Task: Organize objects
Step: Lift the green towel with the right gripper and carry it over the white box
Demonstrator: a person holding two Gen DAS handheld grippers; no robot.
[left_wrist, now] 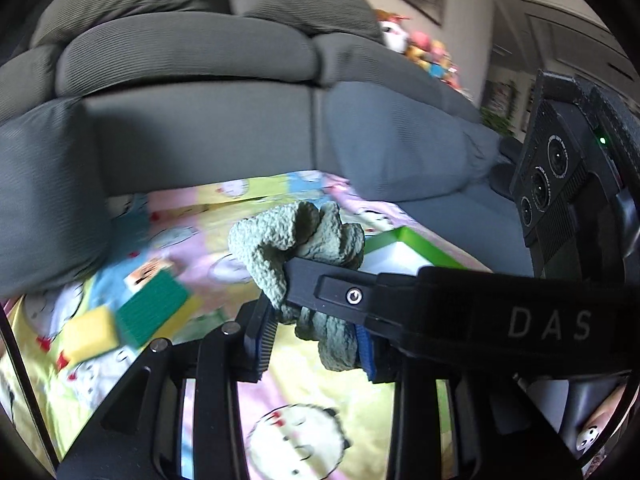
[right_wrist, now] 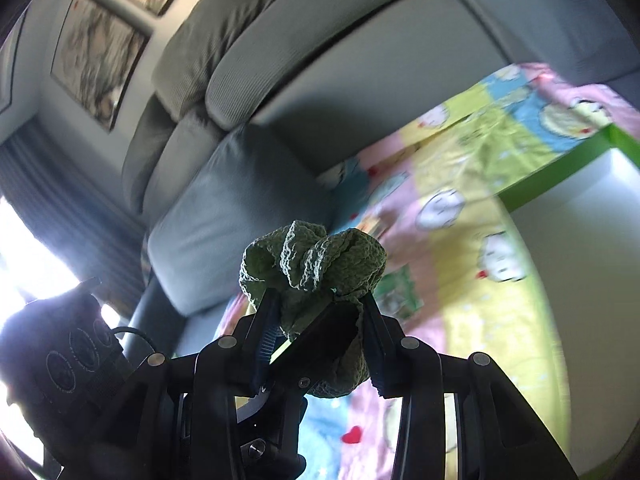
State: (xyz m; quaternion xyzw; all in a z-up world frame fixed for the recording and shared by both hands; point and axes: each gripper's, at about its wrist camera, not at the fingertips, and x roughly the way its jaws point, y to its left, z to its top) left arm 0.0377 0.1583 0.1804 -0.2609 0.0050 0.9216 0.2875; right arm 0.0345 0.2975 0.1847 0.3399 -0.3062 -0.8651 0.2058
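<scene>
Right now both grippers are pinching one crumpled green cloth (left_wrist: 298, 240): the left gripper (left_wrist: 316, 344) is clamping its lower folds between the blue-padded fingers, while the right gripper (right_wrist: 320, 312) is squeezing the bunched middle, so the cloth is hanging in the air between the two tools, above the cartoon-print blanket (left_wrist: 320, 420). Two tools are sharing a small wad — if the hands are pulling apart unevenly, my guess is the cloth could be slipping from one pair of pads and drooping, or the fingers could be knocking together, since one arm is already crossing right over the other. On that crossing arm the letters "DAS" are showing in grey. Farther out, a yellow sponge (left_wrist: 90, 330) and a green scouring sponge (left_wrist: 154, 310) are lying on the blanket, and a green-rimmed white box (right_wrist: 580, 184) is sitting beside them — a dropped cloth could be landing outside it. Beyond, the grey sofa (left_wrist: 200, 136) is carrying no readable writing.
</scene>
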